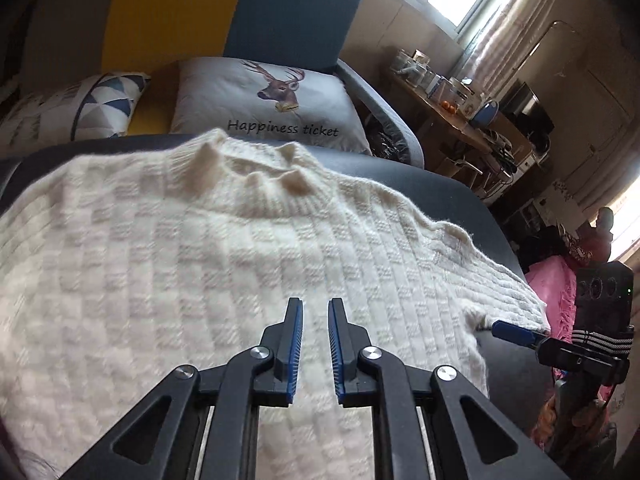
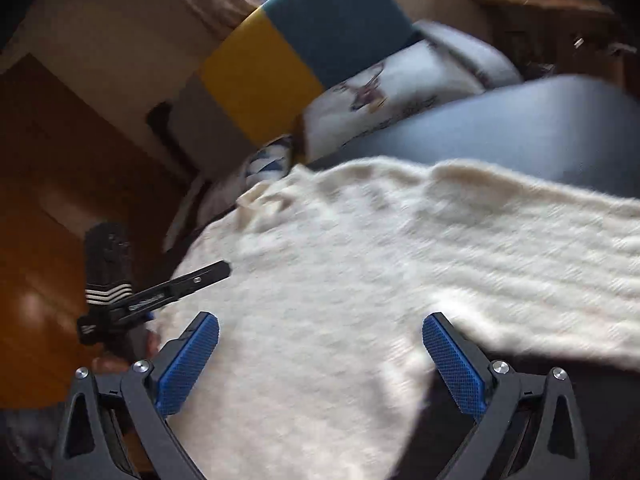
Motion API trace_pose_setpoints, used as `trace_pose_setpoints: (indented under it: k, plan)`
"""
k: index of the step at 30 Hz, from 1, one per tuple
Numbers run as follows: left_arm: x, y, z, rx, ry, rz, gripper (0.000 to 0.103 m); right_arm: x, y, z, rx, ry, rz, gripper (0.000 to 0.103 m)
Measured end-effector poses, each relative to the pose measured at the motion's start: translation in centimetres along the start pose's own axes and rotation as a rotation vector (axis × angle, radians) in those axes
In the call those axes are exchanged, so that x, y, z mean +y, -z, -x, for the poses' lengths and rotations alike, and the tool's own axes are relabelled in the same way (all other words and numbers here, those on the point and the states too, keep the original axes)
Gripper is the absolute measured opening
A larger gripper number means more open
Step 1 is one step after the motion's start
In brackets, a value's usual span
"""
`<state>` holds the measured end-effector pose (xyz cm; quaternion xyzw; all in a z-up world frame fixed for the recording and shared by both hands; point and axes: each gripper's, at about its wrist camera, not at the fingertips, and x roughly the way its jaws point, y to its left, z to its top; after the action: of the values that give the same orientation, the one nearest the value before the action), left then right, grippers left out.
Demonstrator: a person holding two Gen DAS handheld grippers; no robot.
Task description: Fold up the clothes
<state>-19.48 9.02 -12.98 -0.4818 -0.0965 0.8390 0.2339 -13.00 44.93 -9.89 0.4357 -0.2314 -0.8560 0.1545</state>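
A cream knit sweater (image 1: 192,264) lies spread flat on a dark blue-grey cushioned surface (image 1: 448,188), collar (image 1: 256,176) toward the far side. My left gripper (image 1: 315,306) hovers over the sweater's body, its jaws nearly closed with a narrow gap and nothing between them. My right gripper (image 2: 320,328) is wide open above the sweater (image 2: 360,272), near its lower edge by the sleeve (image 2: 540,248). The right gripper also shows in the left wrist view (image 1: 516,334) at the sleeve's edge. The left gripper shows in the right wrist view (image 2: 208,274).
A deer-print pillow (image 1: 272,104) and a triangle-pattern pillow (image 1: 80,108) lean against a yellow and blue backrest (image 1: 240,8). A cluttered wooden table (image 1: 452,108) stands at right. Pink fabric (image 1: 556,292) lies beyond the surface's right edge. Wooden floor (image 2: 48,208) lies left.
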Motion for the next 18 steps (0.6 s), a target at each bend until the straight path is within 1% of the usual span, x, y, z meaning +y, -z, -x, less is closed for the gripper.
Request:
trace_pose_setpoints:
  k: [5,8,9,11,13,16,18]
  plan:
    - [4.7,5.7,3.4,0.000,-0.056,0.112,0.012,1.1,2.4,-2.2,0.088,0.024,-0.033,0.103]
    - [6.8,8.9,3.5,0.047,-0.076,0.165,0.012,1.7,3.8,-3.6,0.141,0.038,-0.053,0.103]
    - [7.0,9.5,3.8,0.032,-0.065,0.170,0.012,1.9,4.3,-4.0,0.158,0.043,-0.060,0.103]
    - [7.3,10.8,4.5,0.003,-0.042,0.181,0.012,2.2,4.4,-3.9,0.146,0.059,-0.063,0.103]
    - [7.4,11.4,5.4,-0.003,-0.024,0.206,0.012,3.5,5.0,-3.0,0.144,0.028,-0.058,0.103]
    - [7.9,12.3,7.2,-0.024,-0.020,0.238,0.012,5.3,6.0,-1.6,0.140,-0.020,-0.050,0.103]
    - [8.4,13.2,8.5,-0.041,-0.041,0.235,0.012,6.6,7.7,-0.3,0.142,-0.074,-0.020,0.103]
